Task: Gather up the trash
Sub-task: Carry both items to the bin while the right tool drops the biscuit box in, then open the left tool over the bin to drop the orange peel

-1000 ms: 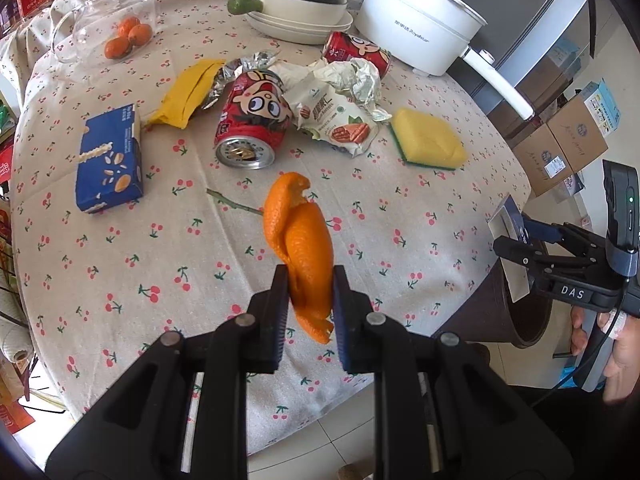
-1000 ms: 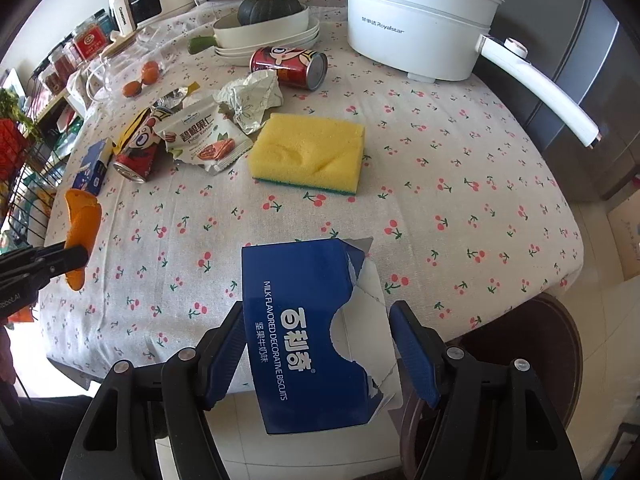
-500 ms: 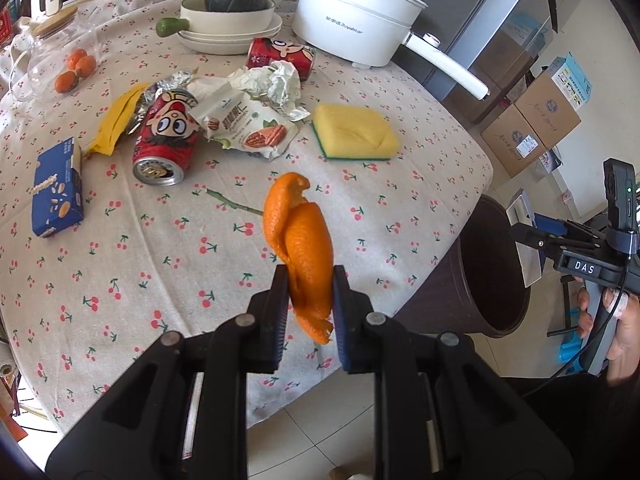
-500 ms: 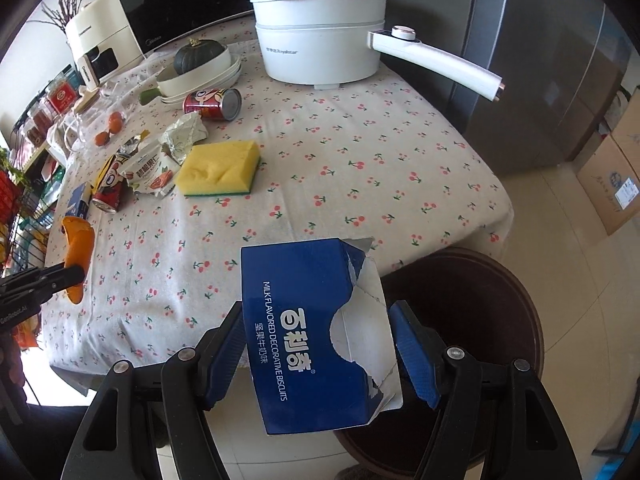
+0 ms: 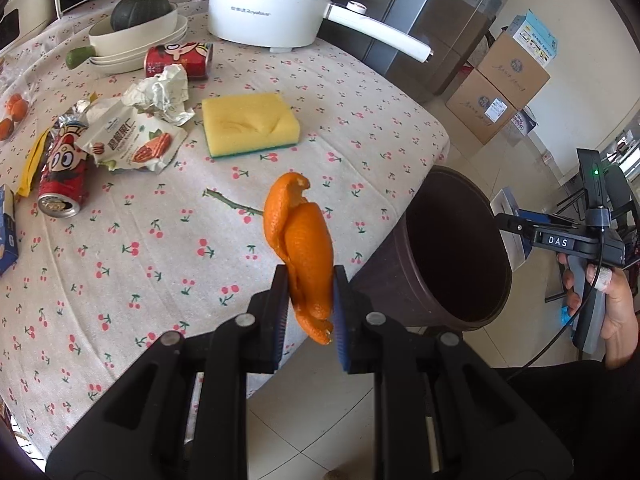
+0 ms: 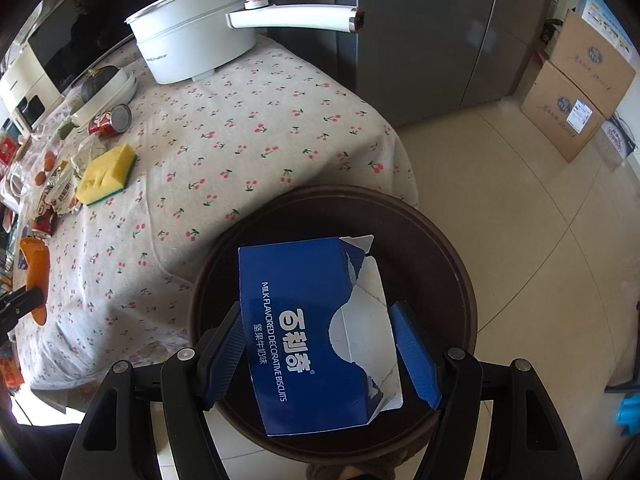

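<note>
Already the torn biscuit box (image 6: 308, 328) is pinched by the right tool (image 6: 320, 356) above the bin (image 6: 452, 248); the orange peel (image 5: 300, 248), clamped in the left tool (image 5: 310, 316), could be dropped short beside the worktop (image 5: 160, 240).

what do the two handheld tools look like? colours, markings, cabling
Both tools, left tool and right tool, are black linkage frames with silver pivot screws and ribbed blue pads. Seen from the left wrist view, the right one carries white "DAS" lettering, a grey pistol handle, a green LED and a black cable; the person's sleeve is black.
</note>
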Motion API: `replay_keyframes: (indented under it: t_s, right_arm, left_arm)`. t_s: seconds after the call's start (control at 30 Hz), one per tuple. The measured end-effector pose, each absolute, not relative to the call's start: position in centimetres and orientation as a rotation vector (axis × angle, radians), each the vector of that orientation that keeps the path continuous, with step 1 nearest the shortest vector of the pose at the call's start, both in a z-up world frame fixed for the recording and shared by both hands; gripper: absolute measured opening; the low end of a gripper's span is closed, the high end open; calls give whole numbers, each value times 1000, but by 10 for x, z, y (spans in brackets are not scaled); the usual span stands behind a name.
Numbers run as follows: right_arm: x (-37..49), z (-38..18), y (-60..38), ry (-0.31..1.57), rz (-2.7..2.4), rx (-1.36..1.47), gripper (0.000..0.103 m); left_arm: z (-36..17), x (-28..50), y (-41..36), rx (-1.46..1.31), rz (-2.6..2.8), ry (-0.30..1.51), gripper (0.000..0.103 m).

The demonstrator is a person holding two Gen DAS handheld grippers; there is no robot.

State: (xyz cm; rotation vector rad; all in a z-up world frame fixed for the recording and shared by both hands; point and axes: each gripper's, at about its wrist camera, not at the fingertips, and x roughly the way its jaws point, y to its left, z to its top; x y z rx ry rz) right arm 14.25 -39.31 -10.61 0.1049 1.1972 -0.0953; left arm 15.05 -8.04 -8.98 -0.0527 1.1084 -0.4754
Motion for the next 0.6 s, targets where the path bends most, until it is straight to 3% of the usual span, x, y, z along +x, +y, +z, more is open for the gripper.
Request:
replay_keyframes:
  t_s: [0.6]
  right_arm:
    - [110, -109, -434, 1184, -126, 156, 79]
  left_arm:
    - [-108, 151, -182, 38, -659, 1123, 22]
